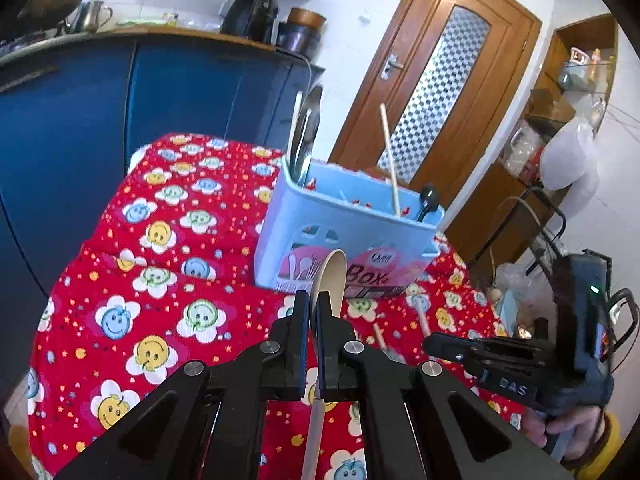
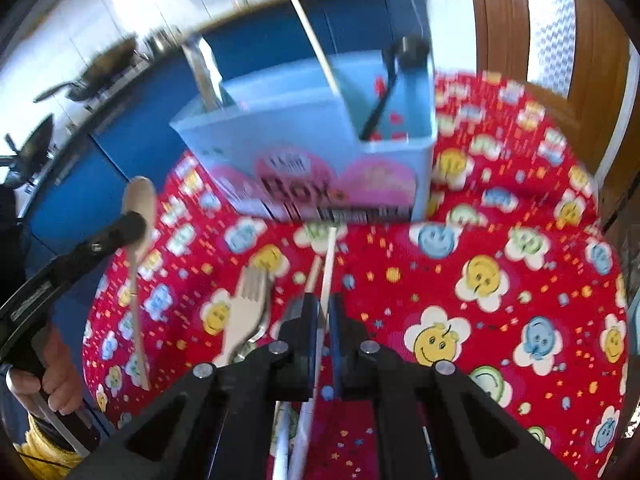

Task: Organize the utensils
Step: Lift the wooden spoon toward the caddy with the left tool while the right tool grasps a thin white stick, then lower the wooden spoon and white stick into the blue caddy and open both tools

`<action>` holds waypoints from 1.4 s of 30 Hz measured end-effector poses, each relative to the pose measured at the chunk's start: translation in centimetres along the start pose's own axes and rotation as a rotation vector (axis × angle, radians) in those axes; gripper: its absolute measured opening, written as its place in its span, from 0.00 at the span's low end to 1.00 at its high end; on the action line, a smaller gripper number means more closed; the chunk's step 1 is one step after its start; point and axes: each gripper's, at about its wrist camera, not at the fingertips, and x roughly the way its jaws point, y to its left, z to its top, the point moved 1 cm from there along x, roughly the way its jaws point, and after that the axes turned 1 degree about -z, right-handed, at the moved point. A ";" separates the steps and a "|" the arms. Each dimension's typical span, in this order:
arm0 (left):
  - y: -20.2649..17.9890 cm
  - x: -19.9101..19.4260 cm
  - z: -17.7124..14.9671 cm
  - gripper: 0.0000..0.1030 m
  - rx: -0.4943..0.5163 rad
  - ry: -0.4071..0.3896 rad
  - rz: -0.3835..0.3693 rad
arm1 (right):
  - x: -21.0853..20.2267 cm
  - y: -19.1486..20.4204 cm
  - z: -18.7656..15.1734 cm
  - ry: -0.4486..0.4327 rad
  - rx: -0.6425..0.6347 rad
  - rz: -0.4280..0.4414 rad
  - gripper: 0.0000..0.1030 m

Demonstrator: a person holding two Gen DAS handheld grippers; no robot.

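Left wrist view: left gripper (image 1: pixel 313 312), fingers clenched on 1 wooden spoon (image 1: pixel 330 280), bowl end forward, handle running back between the fingers and out at the bottom edge. Spoon held above the red smiley-flower tablecloth (image 1: pixel 132 280), near the front of the light-blue utensil box (image 1: pixel 320 232).
Box contents: 1 metal utensil (image 1: pixel 307 132) upright at the left end; 1 chopstick (image 1: pixel 390 160) leaning in the middle; 1 black spoon (image 1: pixel 427 200) at the right end.
Right gripper (image 1: pixel 452 350) at the right edge, low over the cloth.

Right wrist view (blurred): right gripper (image 2: pixel 322 312), fingers grasping 1 pale chopstick (image 2: pixel 326 276), tip pointing toward the box. 1 wooden fork (image 2: pixel 244 316) lies on the cloth just left of that gripper.
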 end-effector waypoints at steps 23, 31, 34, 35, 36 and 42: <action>-2.9 -2.7 7.9 0.03 -0.001 -0.315 -0.015 | -9.9 0.7 3.3 -0.581 -0.047 -0.067 0.06; -3.3 -1.8 11.3 0.03 0.006 -0.425 0.000 | -10.0 -0.2 6.5 -0.659 -0.039 -0.091 0.06; -3.1 -1.2 12.3 0.03 -0.010 -0.465 0.021 | -9.7 -0.3 7.7 -0.688 -0.048 -0.108 0.06; -2.9 -0.8 12.6 0.03 -0.020 -0.479 0.024 | -9.6 -0.4 8.2 -0.699 -0.052 -0.112 0.06; -2.9 -0.6 12.8 0.03 -0.025 -0.487 0.028 | -9.4 -0.4 8.5 -0.707 -0.054 -0.115 0.06; -2.2 1.6 13.7 0.03 -0.059 -0.546 0.081 | -7.8 -0.8 10.2 -0.746 -0.068 -0.122 0.06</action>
